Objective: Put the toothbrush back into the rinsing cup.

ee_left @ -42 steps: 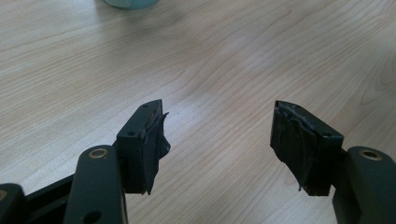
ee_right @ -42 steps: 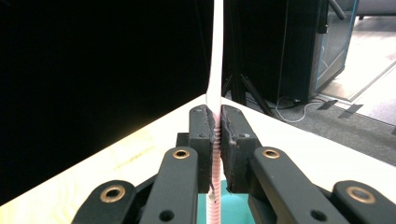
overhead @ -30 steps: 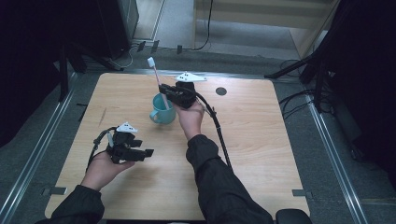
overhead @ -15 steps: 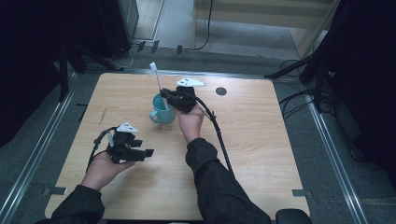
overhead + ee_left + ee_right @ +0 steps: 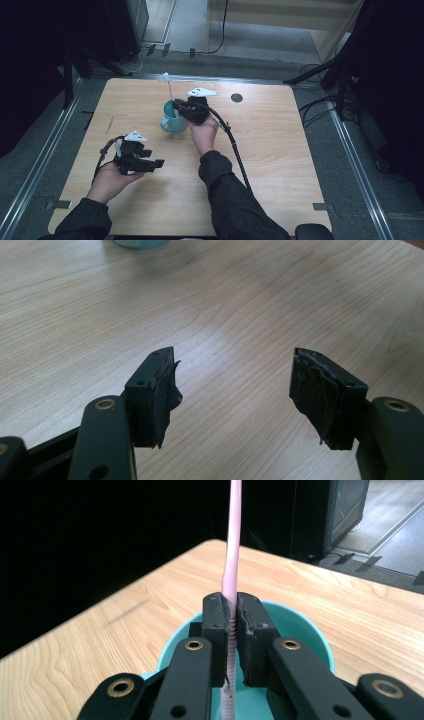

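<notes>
A teal mug (image 5: 169, 123) stands near the middle of the wooden table (image 5: 280, 150). My right gripper (image 5: 176, 105) hovers just over its rim, shut on the ribbed handle of a pink toothbrush (image 5: 170, 91), whose white head points up and away. In the right gripper view the pads (image 5: 215, 617) pinch the toothbrush (image 5: 233, 555) upright above the mug (image 5: 306, 626), and its lower end reaches down into the cup. Near the front left, my left gripper (image 5: 158, 164) is held low over bare wood; its jaws stand wide apart in the left gripper view (image 5: 235, 365) with nothing between them.
A round cable hole (image 5: 236, 97) sits in the tabletop at the back right. The right gripper's cable (image 5: 235, 150) trails across the table toward the front. Metal rails (image 5: 350, 150) run along both sides, and the floor beyond is dark.
The right gripper has sunk slightly with the toothbrush, so the white head stands a little lower over the mug. The left gripper has not moved.
</notes>
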{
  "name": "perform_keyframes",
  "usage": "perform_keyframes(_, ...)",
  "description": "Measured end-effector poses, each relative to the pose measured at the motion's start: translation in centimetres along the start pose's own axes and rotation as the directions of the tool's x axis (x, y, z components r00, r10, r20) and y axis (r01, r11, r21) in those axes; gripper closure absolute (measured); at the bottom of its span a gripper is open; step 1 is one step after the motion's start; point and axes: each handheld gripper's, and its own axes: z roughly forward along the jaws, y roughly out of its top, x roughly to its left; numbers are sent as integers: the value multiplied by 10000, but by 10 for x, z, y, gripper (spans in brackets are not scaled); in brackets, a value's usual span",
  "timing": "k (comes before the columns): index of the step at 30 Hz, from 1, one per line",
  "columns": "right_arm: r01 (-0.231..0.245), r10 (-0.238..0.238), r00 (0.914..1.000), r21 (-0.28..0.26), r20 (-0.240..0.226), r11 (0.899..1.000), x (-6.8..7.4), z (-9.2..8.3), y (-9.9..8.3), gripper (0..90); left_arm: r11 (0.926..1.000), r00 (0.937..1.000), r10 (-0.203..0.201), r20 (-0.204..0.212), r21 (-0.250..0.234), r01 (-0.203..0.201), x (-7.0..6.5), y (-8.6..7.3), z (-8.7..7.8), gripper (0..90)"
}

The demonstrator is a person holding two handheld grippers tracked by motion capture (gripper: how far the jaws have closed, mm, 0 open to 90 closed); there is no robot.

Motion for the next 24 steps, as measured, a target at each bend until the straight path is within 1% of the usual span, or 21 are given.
perform_keyframes(2, 111, -112, 9999, 209, 73, 9997, 0, 1, 0, 837, 10000, 10000, -6, 11, 12, 6, 0, 0, 0, 350)
perform_keyframes(3, 65, -71, 9998, 379, 170, 9993, 0, 1, 0, 837, 10000, 10000, -3, 12, 21, 3, 0, 0, 1, 350)
perform_keyframes(4, 65, -71, 9998, 379, 170, 9993, 0, 1, 0, 837, 10000, 10000, -15, 27, 21, 15, -1, 0, 1, 350)
perform_keyframes(8, -222, 202, 9993, 641, 319, 9977, -4, 1, 0, 837, 10000, 10000, -16, 11, 33, 16, -1, 0, 1, 350)
perform_keyframes(10, -273, 239, 9989, 866, 395, 9959, -5, 2, 0, 836, 10000, 10000, 14, 2, 64, -14, -1, 0, 1, 351)
perform_keyframes(13, -94, 40, 9987, 1062, 510, 9943, -4, 2, 0, 836, 10000, 10000, 21, 0, 67, -21, -1, 0, 1, 350)
perform_keyframes(16, -122, 69, 9987, 1072, 497, 9942, -4, 3, 1, 836, 9999, 10000, 37, -3, 94, -37, -1, 0, 2, 350)
perform_keyframes(19, -191, 127, 9986, 1283, 507, 9915, -4, 4, 2, 836, 9999, 10000, 70, 45, 100, -70, -2, 0, 2, 350)
perform_keyframes(21, -118, 38, 9986, 1531, 525, 9881, -3, 6, 2, 836, 10000, 10000, 47, 37, 72, -48, -2, 0, 2, 350)
perform_keyframes(22, -35, -45, 9987, 1583, 505, 9874, -3, 7, 3, 835, 10000, 10000, 36, 22, 64, -36, -2, 0, 2, 350)
perform_keyframes(24, -35, -49, 9987, 1632, 507, 9866, -2, 8, 4, 836, 10000, 10000, 26, 12, 65, -26, -1, 0, 2, 350)
